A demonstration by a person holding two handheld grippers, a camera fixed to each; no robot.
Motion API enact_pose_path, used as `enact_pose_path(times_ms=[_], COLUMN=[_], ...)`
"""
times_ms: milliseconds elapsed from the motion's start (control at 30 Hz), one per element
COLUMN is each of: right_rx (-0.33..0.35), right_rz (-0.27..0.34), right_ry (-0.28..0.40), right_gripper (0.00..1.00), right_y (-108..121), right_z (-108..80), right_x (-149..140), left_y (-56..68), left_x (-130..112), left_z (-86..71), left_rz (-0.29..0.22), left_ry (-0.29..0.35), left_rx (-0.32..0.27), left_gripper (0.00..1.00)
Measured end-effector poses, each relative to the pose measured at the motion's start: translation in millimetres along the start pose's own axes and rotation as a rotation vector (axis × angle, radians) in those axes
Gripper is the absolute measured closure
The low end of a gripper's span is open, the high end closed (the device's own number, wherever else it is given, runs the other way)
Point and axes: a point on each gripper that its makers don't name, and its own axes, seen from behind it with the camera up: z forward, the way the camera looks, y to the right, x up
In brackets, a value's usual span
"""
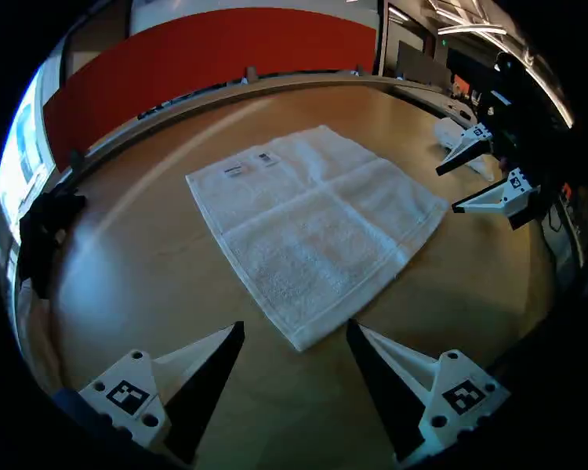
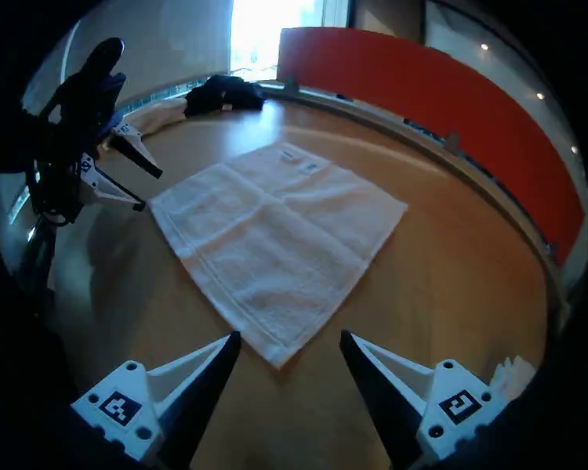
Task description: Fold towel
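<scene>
The towel (image 1: 317, 227) lies spread flat on the wooden counter (image 1: 137, 266), filling the middle of both views, with faint crease lines quartering it and two small labels (image 1: 251, 163) near its far edge. My left gripper (image 1: 294, 323) hangs just above the counter with its jaws wide open and empty, one towel corner pointing into the gap between them at the lower centre of the left gripper view. My right gripper (image 2: 288, 334) is the same: jaws spread wide, nothing held, a neighbouring corner lying just short of the gap at the bottom of the right gripper view. Each gripper also shows in the other's view, just beside its own corner at the edge of the cloth. I judge the fold has not begun, and the first grasp is where trouble could start. If I come down too shallow, the jaws may close on air or nip only the hem, and the limp terry could slip out as I lift. If I press too low, the fingertips may scrape the counter and push the corner away, bunching the cloth on the smooth wood. If one side catches and the other misses, or I raise them unevenly, the towel would probably drag askew and the edges would not meet squarely.
</scene>
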Motion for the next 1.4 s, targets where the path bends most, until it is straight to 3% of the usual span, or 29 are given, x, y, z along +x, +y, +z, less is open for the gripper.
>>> enact_pose_path(times_ms=[167,267,467,833,1067,1200,1400], right_rx=[0.012,0.024,0.044,0.078,0.075,0.072,0.061], right_rz=[-0.011,-0.014,-0.012,0.014,0.009,0.003,0.009], right_ry=[-0.02,-0.029,-0.041,-0.041,-0.038,-0.037,-0.039], right_gripper=[0.06,0.14,0.31,0.63,0.74,0.78,0.82], right_y=[-1.9,-4.5,-9.1,-11.0,-12.1,-13.9,-14.0], right_z=[4.0,6.0,9.2,10.8,11.2,11.5,11.3], right_x=[-9.0,-13.3,-18.6,-19.1,-18.7,-18.4,-19.0], left_y=[2.8,5.6,7.5,3.5,5.6,7.7,7.3], left_x=[-7.1,-10.7,-14.3,-13.1,-12.2,-11.9,-11.6], left_z=[5.1,7.0,9.8,10.6,10.8,11.0,11.2], left_rz=[0.001,0.003,0.02,0.007,0.013,0.015,0.003], left_ry=[-0.019,-0.031,-0.039,-0.046,-0.05,-0.051,-0.052], left_rx=[-0.009,-0.017,-0.01,0.011,0.012,0.013,0.026], left_gripper=[0.04,0.07,0.23,0.37,0.49,0.67,0.83])
